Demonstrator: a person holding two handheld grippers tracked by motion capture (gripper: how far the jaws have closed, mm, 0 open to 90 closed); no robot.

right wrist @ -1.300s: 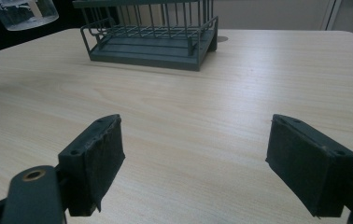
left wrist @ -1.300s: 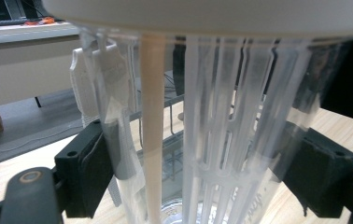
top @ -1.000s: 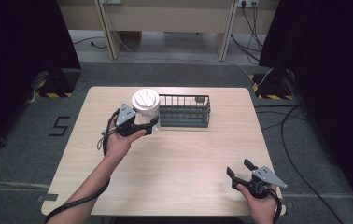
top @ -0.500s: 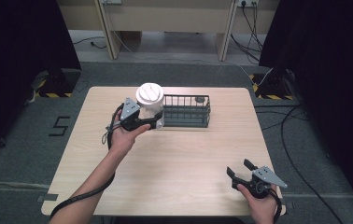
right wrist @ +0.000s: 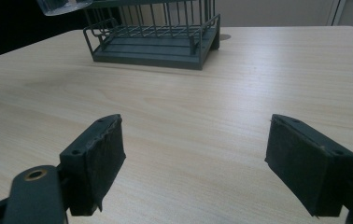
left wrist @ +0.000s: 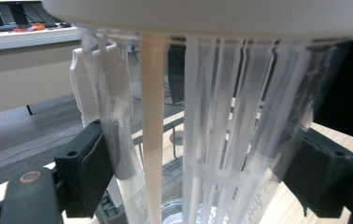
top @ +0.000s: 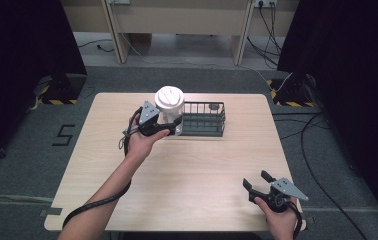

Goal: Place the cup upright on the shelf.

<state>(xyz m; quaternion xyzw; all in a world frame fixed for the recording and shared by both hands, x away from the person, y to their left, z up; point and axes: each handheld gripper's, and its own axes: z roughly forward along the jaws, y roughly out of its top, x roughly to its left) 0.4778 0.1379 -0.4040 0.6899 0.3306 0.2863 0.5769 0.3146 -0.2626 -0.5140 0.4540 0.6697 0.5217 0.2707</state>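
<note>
1. Nearest the person, the right gripper sits low at the near right edge of the wooden table, its jaws spread wide with nothing between them. In the right gripper view the two black pads frame bare tabletop.
2. Across the table, the left gripper is clamped on a clear ribbed plastic container with a white round lid. It holds the container up over the left end of the rack.
3. The left gripper view looks straight through the clear wall of the container: vertical ribs, a pale beige strip running down inside, and the white lid across the top. What else lies inside I cannot tell. The pads press on either side of it.
4. Just beyond stands a dark wire rack, a long low basket. The right gripper view shows the rack with a bare floor, and the container's clear bottom edge hanging above its left corner.
5. Farthest off, the high view takes in grey carpet, black curtains on both sides and cables trailing at the right.
</note>
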